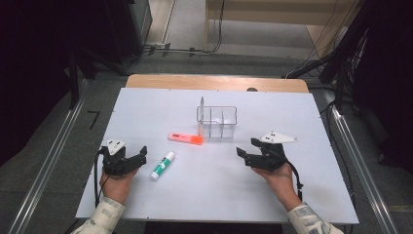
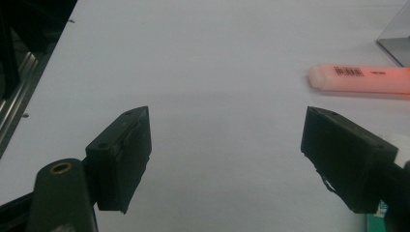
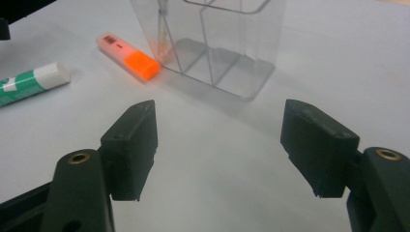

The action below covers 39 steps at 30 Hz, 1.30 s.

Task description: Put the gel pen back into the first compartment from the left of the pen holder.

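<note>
A clear plastic organizer with dividers stands near the middle of the white table; a thin stick stands in its left corner. An orange highlighter lies just left of it, touching its corner in the right gripper view. A green and white glue stick lies nearer the front. My left gripper rests open beside the glue stick, jaws wide with bare table between them. My right gripper is open and empty in front of the organizer.
The table's wooden far edge borders a grey floor. Metal rails run along both sides. Dark equipment and cables lie beyond the table. Bare white surface stretches between the two grippers and to the right of the organizer.
</note>
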Motion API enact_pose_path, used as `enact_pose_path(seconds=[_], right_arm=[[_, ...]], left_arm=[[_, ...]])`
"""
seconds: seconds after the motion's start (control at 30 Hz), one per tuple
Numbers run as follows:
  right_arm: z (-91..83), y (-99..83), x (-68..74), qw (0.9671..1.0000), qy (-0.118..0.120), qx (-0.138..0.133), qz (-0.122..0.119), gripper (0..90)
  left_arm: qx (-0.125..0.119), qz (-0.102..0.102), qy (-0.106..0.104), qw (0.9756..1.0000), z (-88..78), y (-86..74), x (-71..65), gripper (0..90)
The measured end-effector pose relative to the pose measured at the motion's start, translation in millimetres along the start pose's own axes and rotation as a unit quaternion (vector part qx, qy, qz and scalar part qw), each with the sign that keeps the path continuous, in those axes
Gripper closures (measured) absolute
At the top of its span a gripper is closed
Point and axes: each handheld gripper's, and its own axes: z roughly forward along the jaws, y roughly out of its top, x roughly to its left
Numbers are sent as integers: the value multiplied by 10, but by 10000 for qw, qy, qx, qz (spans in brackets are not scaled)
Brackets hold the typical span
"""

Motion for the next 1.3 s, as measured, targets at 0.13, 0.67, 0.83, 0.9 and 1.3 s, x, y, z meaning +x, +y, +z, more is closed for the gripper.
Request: enact_pose_path(seconds=[0.13, 0.67, 0.83, 0.9, 1.3], right_arm=[[-149, -102, -129, 9998, -170, 11, 108, 274], [-493, -401, -510, 9958, -762, 70, 511, 271], [-514, -445, -589, 9943, -903, 117, 549, 270], [-528, -450, -609, 9940, -917, 88, 583, 270], [-552, -463, -627, 9936, -917, 92, 647, 269]], left_arm=[[16, 7, 5, 10000, -2, -1, 3, 183], [33, 37, -1, 10000, 0, 0, -5, 184], [19, 25, -11, 10000, -2, 1, -6, 184], [11, 17, -8, 10000, -2, 2, -7, 184], [29, 44, -21, 10000, 5, 5, -16, 184]])
